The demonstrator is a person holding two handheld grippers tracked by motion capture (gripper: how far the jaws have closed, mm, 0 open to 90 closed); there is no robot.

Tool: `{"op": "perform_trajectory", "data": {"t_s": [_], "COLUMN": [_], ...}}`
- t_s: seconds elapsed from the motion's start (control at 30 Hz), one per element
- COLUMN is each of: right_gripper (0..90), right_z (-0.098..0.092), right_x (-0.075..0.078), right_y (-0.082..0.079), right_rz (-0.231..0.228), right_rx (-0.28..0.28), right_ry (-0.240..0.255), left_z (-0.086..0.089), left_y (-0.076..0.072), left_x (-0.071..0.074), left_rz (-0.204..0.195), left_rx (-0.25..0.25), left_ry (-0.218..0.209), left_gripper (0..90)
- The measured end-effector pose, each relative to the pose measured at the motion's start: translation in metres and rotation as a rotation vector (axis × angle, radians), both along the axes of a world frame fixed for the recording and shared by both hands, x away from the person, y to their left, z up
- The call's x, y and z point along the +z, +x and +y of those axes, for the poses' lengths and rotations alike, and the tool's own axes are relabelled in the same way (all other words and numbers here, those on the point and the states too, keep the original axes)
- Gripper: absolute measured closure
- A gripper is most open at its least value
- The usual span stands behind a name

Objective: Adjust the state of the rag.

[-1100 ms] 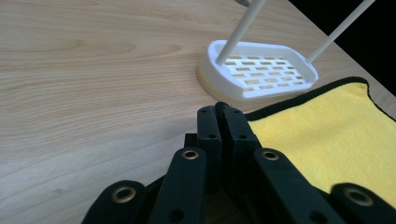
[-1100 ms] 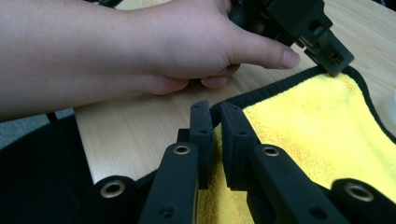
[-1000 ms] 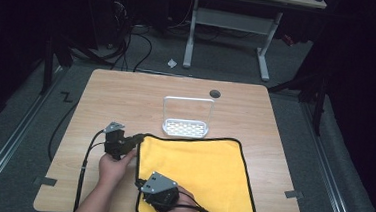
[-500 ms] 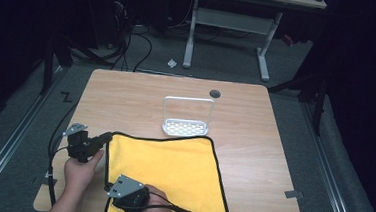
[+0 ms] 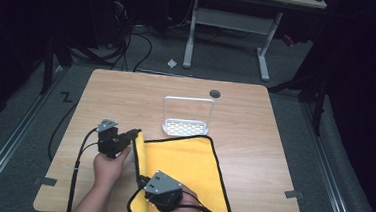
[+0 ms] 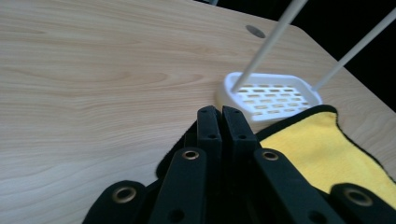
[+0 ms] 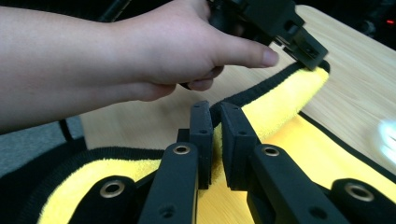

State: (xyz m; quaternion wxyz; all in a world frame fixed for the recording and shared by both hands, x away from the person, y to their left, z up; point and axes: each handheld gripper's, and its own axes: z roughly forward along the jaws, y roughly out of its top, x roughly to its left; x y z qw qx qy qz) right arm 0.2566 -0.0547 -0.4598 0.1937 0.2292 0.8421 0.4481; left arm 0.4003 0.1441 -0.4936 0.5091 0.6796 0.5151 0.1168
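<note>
Your left tongs (image 5: pixel 133 133) are pressed together on the far left corner of the yellow cloth (image 5: pixel 187 161), right on its black hem; in the left gripper view the two jaws stand flat against each other with the dark edge caught under them. Your right tongs (image 7: pixel 214 140) are pinching the same left edge nearer to you, and the right gripper view shows the yellow pile squeezed between the pads.

The cloth lies on the near right part of the tabletop (image 5: pixel 126 96), its far edge touching the white soap dish (image 5: pixel 186 127), with its near end running off the front of the tabletop. The edge you hold is lifted and curled over, so it forms a raised roll running from your right tongs away to your left tongs, while the rest of the cloth lies flat to the right of that line.

That is the relation that matters: both tongs sit on one long edge, its axis running away from you, and the free body of the cloth lies wholly to the right of them. A fold, if that is what you intend, would carry both hands rightward together, keeping the edge taut between them. Your left tongs are nearer the soap dish, so watch that end as it crosses.
</note>
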Motion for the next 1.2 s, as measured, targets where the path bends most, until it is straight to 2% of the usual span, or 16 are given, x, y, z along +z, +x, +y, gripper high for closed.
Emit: {"op": "perform_trajectory", "data": {"t_s": [0.07, 0.13, 0.23, 0.43, 0.57, 0.87, 1.03, 1.2], "right_gripper": [84.4, 84.4, 84.4, 84.4, 84.4, 84.3, 84.3, 84.3], "right_z": [-0.015, -0.029, -0.051, -0.085, -0.101, -0.138, -0.156, -0.169], "right_x": [0.0, -0.001, -0.003, -0.01, -0.015, -0.018, -0.025, -0.029], "right_y": [-0.002, -0.003, -0.004, -0.003, -0.003, -0.003, -0.001, -0.004], "right_rz": [-0.002, -0.002, -0.002, 0.009, 0.02, 0.027, 0.053, 0.064], "right_rx": [-0.024, -0.047, -0.088, -0.148, -0.178, -0.248, -0.282, -0.305], "right_ry": [0.001, 0.001, 0.001, 0.004, -0.002, -0.003, -0.019, -0.033], "left_z": [-0.016, -0.029, -0.049, -0.081, -0.101, -0.132, -0.145, -0.16], "left_y": [0.001, 0.003, 0.006, 0.012, 0.017, 0.022, 0.024, 0.023], "left_x": [0.002, 0.004, 0.005, 0.007, 0.006, 0.005, -0.001, 0.001], "left_rz": [-0.008, -0.018, -0.021, -0.025, -0.027, -0.017, -0.003, -0.011], "left_rx": [-0.013, -0.02, -0.04, -0.073, -0.098, -0.119, -0.141, -0.166], "left_ry": [0.011, -0.001, 0.018, 0.036, 0.063, 0.042, 0.067, 0.059], "left_gripper": [86.8, 86.8, 86.8, 86.7, 86.7, 86.6, 86.5, 86.5]}}
